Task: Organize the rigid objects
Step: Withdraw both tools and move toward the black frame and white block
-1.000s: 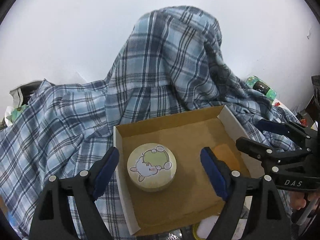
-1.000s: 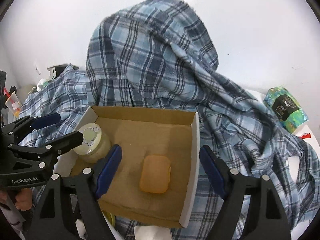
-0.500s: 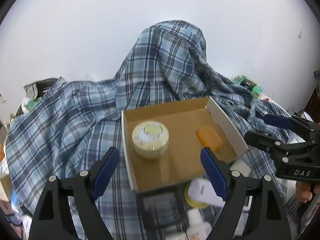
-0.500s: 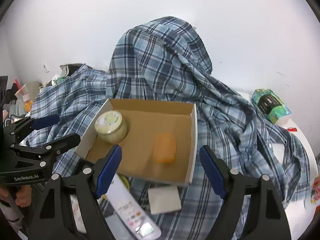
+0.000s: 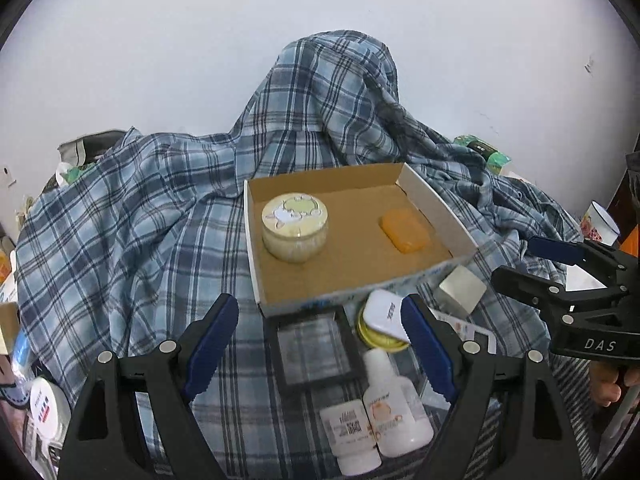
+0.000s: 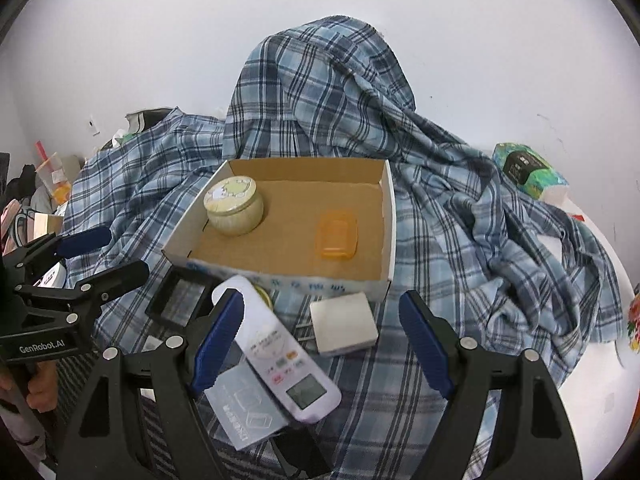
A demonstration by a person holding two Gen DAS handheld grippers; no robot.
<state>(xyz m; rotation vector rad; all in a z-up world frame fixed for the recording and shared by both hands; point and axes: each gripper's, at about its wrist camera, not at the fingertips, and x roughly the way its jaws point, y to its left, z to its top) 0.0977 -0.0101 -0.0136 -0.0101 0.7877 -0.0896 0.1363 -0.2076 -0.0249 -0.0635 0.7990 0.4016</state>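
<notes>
A shallow cardboard box lies on a plaid shirt. In it stand a round cream tin and an orange soap-like case. In front of the box lie a black square frame, a white remote, a white square block and two white bottles. My left gripper is open and empty above the frame. My right gripper is open and empty above the remote and block.
The blue plaid shirt covers the table and a tall hump behind the box. A green tissue pack lies at the right. Clutter sits at the left edge. A clear plastic packet lies under the remote.
Both grippers have pulled back and up from the box. The tin and orange case stay in it, and the loose items in front have come into view.
</notes>
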